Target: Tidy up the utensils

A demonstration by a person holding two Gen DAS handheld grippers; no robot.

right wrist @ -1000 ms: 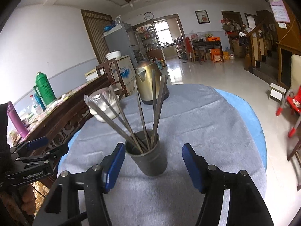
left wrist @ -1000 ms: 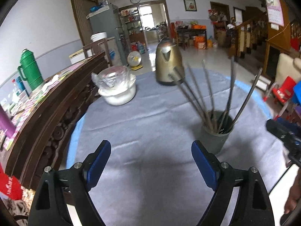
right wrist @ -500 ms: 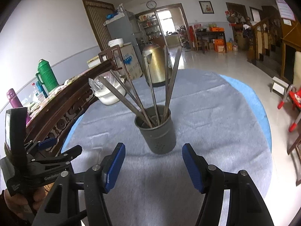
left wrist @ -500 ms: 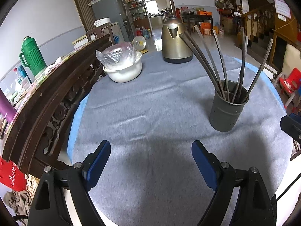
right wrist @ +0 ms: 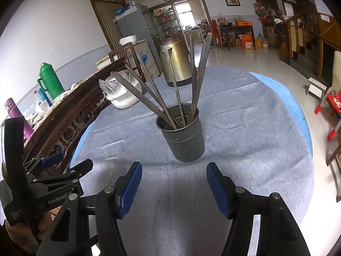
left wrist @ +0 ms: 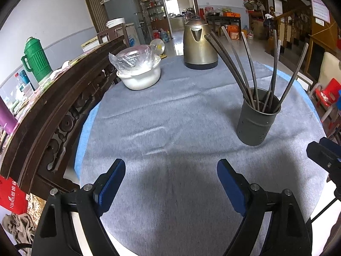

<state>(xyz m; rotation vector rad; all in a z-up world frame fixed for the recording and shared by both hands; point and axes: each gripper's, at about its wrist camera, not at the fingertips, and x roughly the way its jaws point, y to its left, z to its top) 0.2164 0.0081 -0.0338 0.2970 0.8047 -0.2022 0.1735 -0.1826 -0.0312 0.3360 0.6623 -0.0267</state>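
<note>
left gripper [left wrist: 171,181] – fingers wide, nothing between | right gripper [right wrist: 173,181] – fingers wide, nothing between | round metal cup [right wrist: 181,132] with long flat metal sticks [right wrist: 149,95] – at 12 o'clock on fuzzy grey cloth [right wrist: 245,140]

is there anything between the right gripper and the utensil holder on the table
Nothing visible does. The right gripper is open and lines up with the grey utensil holder; only bare grey tablecloth lies between them. The kettle stands behind the holder.
</note>
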